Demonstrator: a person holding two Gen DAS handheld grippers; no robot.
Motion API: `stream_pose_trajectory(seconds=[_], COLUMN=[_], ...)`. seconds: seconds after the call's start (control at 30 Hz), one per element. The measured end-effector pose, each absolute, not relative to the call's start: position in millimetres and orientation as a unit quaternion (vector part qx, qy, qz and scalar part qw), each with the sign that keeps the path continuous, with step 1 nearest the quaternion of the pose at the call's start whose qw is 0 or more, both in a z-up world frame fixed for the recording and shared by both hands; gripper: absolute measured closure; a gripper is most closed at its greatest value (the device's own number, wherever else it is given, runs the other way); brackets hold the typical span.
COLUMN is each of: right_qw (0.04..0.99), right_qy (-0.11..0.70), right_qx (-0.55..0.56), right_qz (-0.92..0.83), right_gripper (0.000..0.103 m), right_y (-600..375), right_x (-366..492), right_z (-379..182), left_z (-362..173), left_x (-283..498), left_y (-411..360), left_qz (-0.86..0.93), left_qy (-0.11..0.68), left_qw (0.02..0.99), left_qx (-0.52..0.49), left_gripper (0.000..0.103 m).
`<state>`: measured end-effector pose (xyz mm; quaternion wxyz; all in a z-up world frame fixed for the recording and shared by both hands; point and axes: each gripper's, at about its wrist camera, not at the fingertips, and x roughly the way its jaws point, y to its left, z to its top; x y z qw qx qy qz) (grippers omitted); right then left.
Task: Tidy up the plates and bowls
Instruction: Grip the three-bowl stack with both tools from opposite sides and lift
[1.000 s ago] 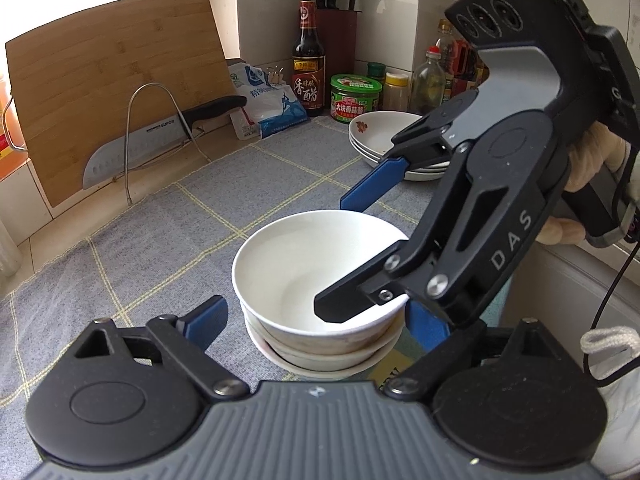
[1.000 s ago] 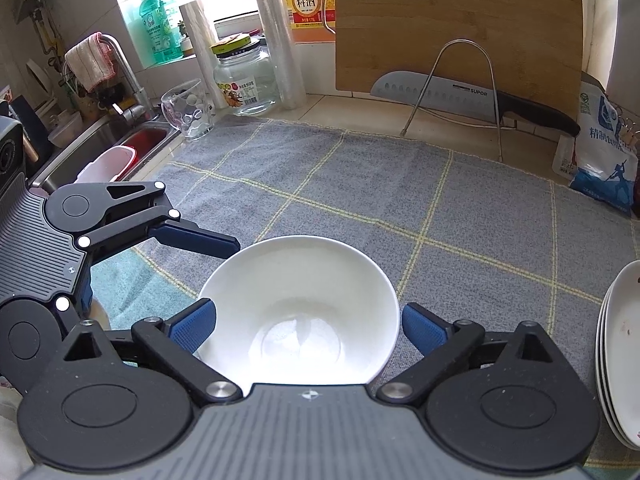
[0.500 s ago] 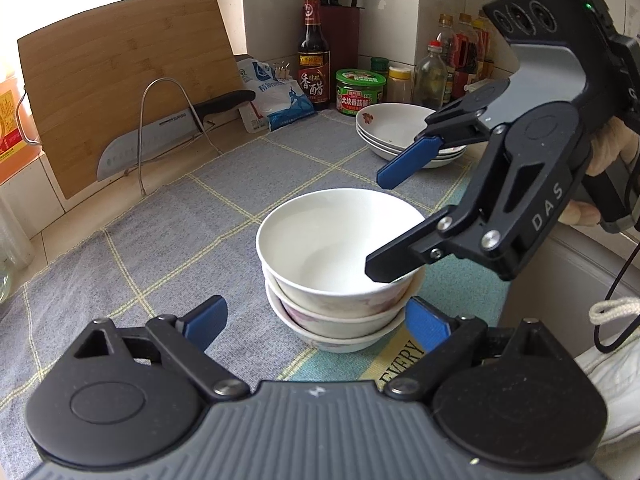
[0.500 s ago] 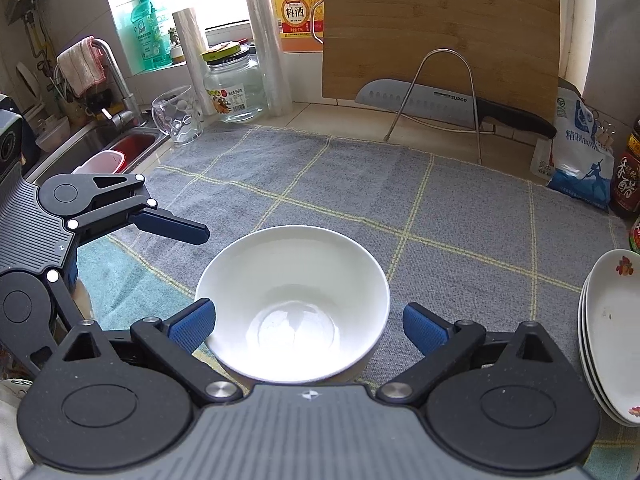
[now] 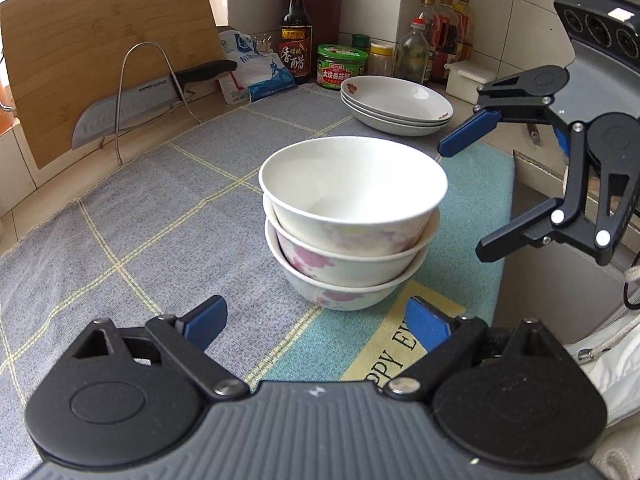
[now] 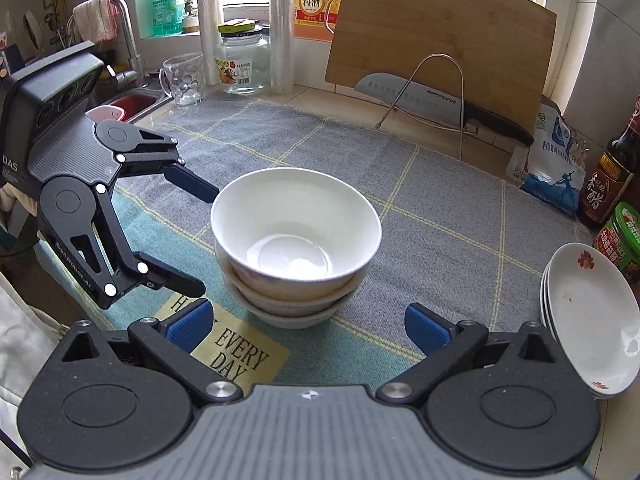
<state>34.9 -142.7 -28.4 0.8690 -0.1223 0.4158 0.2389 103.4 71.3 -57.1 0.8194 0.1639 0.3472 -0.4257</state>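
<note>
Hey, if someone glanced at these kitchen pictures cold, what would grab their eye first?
The stack of three white ceramic bowls at the middle of the grey checked cloth draws the eye, with nothing gripping it. Behind it to the right sits a stack of shallow white plates, and a big knife rests in a wire rack against the bamboo cutting board.

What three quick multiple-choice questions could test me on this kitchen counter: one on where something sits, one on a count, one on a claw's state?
1. Where is the knife?
A. in the sink
B. on the wire rack against the cutting board
C. inside a bowl

2. How many bowls are stacked?
A. two
B. three
C. five

3. Is anything between the left claw's pads?
A. a plate
B. a bowl
C. nothing

Answers: 1 B, the knife lies across the wire rack. 2 B, the bowl stack shows three rims. 3 C, the left claw stands open short of the bowls.
</note>
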Motion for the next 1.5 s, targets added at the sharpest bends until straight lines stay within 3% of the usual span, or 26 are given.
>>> stream_pose_trajectory(seconds=[0.37,0.7,0.9,1.5], right_qw=[0.845,0.821,0.804,0.768], right_qy=[0.411,0.396,0.403,0.429], right_qx=[-0.157,-0.193,-0.197,-0.190], right_qz=[0.303,0.363,0.390,0.436], right_gripper=[0.000,0.001,0.004,0.013], right_y=[-139.3,-143.8,-142.5,-142.4], right_x=[65.0,83.7,91.7,109.4], right_z=[-76.3,-71.9,-70.6,-72.0], left_z=[-74.3,-73.9,-75.0,-76.1], left_x=[108.3,110.7,120.5,144.7], left_y=[50.7,37.3,35.3,29.9], left_qz=[-0.401,-0.432,-0.473,-0.572], left_qy=[0.351,0.344,0.345,0.355], left_qw=[0.823,0.804,0.774,0.698], left_qx=[0.197,0.220,0.241,0.244], left_gripper=[0.008,0.010,0.016,0.021])
